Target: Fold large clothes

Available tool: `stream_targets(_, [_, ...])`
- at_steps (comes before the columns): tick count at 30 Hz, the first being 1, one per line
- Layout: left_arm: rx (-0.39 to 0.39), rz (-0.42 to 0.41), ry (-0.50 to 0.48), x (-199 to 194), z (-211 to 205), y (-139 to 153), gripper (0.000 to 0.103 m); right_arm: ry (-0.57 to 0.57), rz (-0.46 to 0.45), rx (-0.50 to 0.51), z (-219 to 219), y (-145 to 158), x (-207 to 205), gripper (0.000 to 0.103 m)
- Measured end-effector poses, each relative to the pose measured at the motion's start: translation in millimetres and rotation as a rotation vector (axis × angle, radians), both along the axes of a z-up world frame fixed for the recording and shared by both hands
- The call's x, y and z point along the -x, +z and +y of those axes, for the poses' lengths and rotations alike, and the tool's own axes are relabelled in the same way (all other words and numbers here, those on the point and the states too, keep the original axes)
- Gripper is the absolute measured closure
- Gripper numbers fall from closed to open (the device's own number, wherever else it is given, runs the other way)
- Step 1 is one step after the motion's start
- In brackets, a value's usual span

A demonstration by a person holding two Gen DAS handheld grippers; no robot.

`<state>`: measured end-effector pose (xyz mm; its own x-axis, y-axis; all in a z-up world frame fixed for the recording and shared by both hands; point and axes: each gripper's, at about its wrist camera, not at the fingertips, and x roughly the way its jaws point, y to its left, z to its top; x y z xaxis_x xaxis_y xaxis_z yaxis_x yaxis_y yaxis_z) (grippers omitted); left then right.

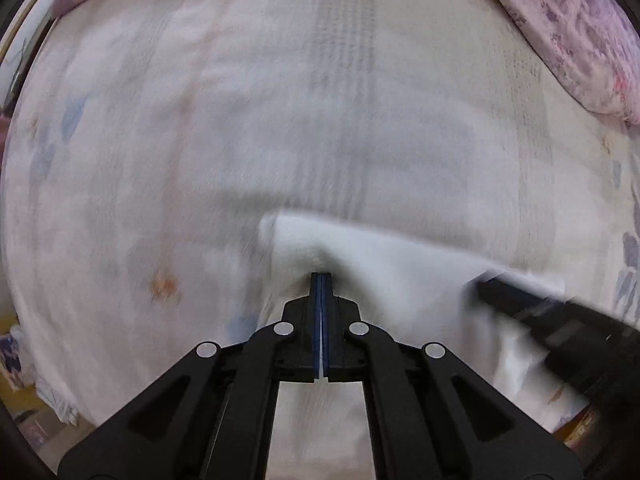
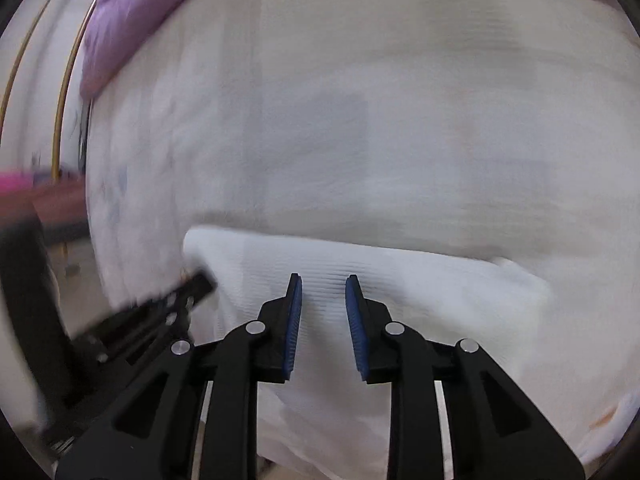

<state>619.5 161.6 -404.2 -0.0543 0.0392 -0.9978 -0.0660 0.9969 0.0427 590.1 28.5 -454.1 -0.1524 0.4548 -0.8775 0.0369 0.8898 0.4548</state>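
1. White ribbed garment (image 2: 400,292) lies folded on the pale floral bedsheet (image 1: 160,160), its far edge straight, its left corner squared; both views are blurred.
2. Left gripper (image 1: 321,280) is pressed together on a pinch of the garment near that left corner, cloth puckering at its tips.
3. Right gripper (image 2: 322,280) sits over the garment's middle, jaws parted, holding nothing.
4. Beyond the garment, a purple floral quilt (image 1: 580,32) lies bunched on the sheet.
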Motion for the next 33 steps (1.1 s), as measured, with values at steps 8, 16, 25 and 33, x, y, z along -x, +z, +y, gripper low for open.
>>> stream_targets(8, [-0.038,-0.038,-0.103,2.3,16.3,-5.4,0.101,-0.053,0.017,0.073,-76.2,-1.9,24.4,0.103])
stream_targets(16, [0.015,-0.003,-0.113,102.3,19.2,-12.2,0.103,-0.129,0.057,0.097,-95.9,-24.8,82.5,0.096])
stream_targets(25, [-0.002,0.224,0.002,256.8,35.7,-63.4,0.102,-0.135,0.257,0.079,-60.5,-47.9,255.7,0.096])
stream_targets(33, [0.071,0.125,0.006,280.2,47.5,-31.0,0.067,-0.217,0.267,0.045,-63.8,-42.0,293.2,0.082])
